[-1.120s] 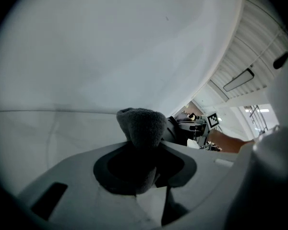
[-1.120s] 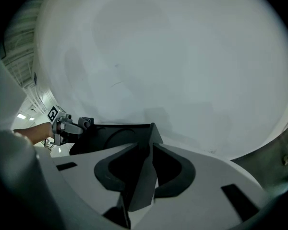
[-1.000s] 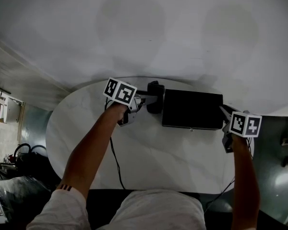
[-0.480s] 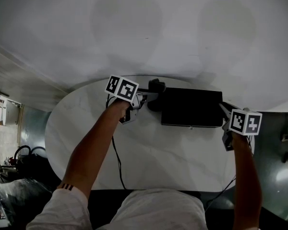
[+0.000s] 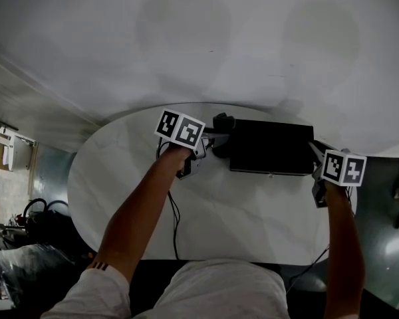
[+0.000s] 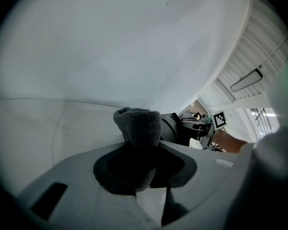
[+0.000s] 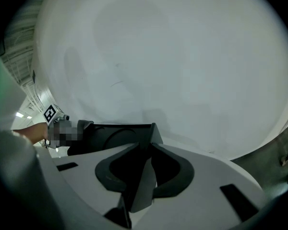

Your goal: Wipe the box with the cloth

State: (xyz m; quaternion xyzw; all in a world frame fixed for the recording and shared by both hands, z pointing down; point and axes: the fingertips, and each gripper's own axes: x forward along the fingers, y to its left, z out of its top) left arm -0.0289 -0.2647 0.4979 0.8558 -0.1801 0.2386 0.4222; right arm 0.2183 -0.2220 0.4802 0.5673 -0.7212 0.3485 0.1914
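Note:
A flat black box (image 5: 271, 148) lies on the white oval table (image 5: 120, 185), right of the middle. My left gripper (image 5: 216, 137) is shut on a dark grey cloth (image 5: 221, 125), which rests against the box's left end. In the left gripper view the cloth (image 6: 138, 126) bulges out from between the jaws, with the box (image 6: 176, 128) just behind it. My right gripper (image 5: 314, 150) is at the box's right end. In the right gripper view its jaws are shut on a corner of the box (image 7: 113, 135).
A thin black cable (image 5: 175, 224) runs from the left gripper across the table to its near edge. The table's rim curves close behind the box. Dark clutter (image 5: 26, 218) lies on the floor at the left.
My left gripper with the cloth has edged a little closer to the box's left end. The right gripper has kept its place on the box.

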